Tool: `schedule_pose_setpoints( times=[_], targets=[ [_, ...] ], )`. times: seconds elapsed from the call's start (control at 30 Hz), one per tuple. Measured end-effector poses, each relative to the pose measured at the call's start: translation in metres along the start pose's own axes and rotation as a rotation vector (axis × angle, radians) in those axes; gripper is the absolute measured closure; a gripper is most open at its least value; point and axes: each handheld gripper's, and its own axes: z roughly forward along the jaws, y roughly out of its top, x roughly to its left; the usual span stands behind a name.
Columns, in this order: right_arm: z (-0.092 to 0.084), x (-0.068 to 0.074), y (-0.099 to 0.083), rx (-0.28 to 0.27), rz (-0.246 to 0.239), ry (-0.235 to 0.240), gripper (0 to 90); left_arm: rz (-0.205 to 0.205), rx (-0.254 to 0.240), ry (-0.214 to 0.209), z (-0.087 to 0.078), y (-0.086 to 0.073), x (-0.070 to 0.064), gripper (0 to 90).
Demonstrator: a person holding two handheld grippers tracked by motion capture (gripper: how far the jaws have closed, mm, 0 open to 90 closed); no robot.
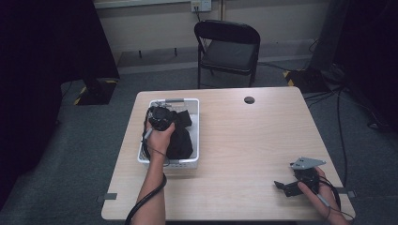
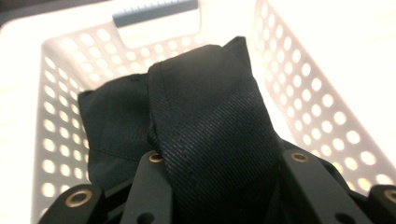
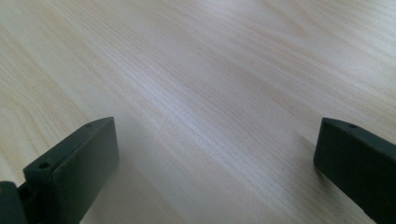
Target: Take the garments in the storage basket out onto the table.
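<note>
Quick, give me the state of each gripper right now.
Left gripper: shut on the black cloth in the white basket.
Right gripper: open, holding nothing, over the bare table.

Between the black jaws of the left gripper (image 2: 224,186) lies black cloth (image 2: 210,126) with a fine diagonal twill weave and a faint sheen. Around and beyond the jaws, the basket (image 2: 299,79) is white, its walls patterned with rows of round holes, with a grey strip at its far rim. The jaws carry small brass-coloured rivets. Between and ahead of the black jaws of the right gripper (image 3: 215,154), the table (image 3: 210,70) is pale wood with streaked grain.
</note>
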Motion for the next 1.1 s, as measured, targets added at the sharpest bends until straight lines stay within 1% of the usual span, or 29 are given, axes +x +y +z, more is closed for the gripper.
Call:
schedule_pose_setpoints(
  times=[0.03, 0.07, 0.17, 0.2, 0.47, 0.63, 0.73, 0.77, 0.83, 0.87, 0.93, 0.97, 1.0, 1.03, 1.07, 1.1],
  targets=[
    [0.000, 0.000, 0.000, 0.000, 0.000, 0.000, 0.0, 0.006, -0.006, -0.005, -0.003, 0.002, 0.000, 68.2],
    [0.000, 0.000, 0.000, 0.000, 0.000, 0.000, 0.0, 0.012, -0.019, -0.006, -0.010, 0.007, 0.000, 68.3],
    [0.000, 0.000, 0.000, 0.000, 0.001, 0.000, 0.0, 0.016, -0.035, -0.011, -0.020, 0.013, 0.000, 68.2],
    [0.000, 0.000, 0.000, 0.000, 0.001, 0.000, 0.0, 0.016, -0.035, -0.011, -0.020, 0.013, 0.000, 68.3],
    [0.000, 0.000, 0.000, 0.000, 0.001, 0.000, 0.0, 0.026, -0.064, -0.042, -0.039, 0.023, -0.003, 68.2],
    [0.000, 0.000, 0.000, 0.001, 0.001, 0.000, 0.0, 0.036, -0.081, -0.074, -0.051, 0.030, -0.006, 68.2],
    [0.000, 0.000, 0.000, 0.001, 0.001, 0.000, 0.0, 0.053, -0.082, -0.089, -0.058, 0.034, -0.009, 68.2],
    [0.000, 0.000, 0.000, 0.001, 0.001, 0.000, 0.0, 0.062, -0.086, -0.099, -0.062, 0.038, -0.012, 68.2],
    [0.000, 0.000, 0.000, 0.001, 0.001, 0.000, 0.0, 0.069, -0.086, -0.107, -0.064, 0.039, -0.014, 68.2],
    [0.000, 0.000, 0.000, 0.000, 0.001, 0.000, 0.0, 0.080, -0.091, -0.118, -0.068, 0.043, -0.018, 68.2],
    [0.000, 0.000, 0.000, 0.001, 0.001, 0.000, 0.0, 0.087, -0.092, -0.125, -0.070, 0.045, -0.021, 68.2],
    [0.000, 0.000, 0.000, 0.001, 0.001, 0.000, 0.0, 0.097, -0.099, -0.138, -0.073, 0.049, -0.026, 68.2],
    [0.000, 0.000, 0.000, 0.001, 0.001, 0.000, 0.0, 0.099, -0.103, -0.146, -0.075, 0.051, -0.028, 68.2],
    [0.000, 0.000, 0.000, 0.001, 0.001, 0.000, 0.0, 0.099, -0.103, -0.146, -0.075, 0.051, -0.028, 68.2],
    [0.000, 0.000, 0.000, 0.001, 0.001, 0.000, 0.0, 0.104, -0.109, -0.162, -0.077, 0.055, -0.034, 68.2],
    [0.000, 0.000, 0.000, 0.001, 0.001, 0.000, 0.0, 0.104, -0.109, -0.162, -0.077, 0.055, -0.034, 68.2]
  ],
)
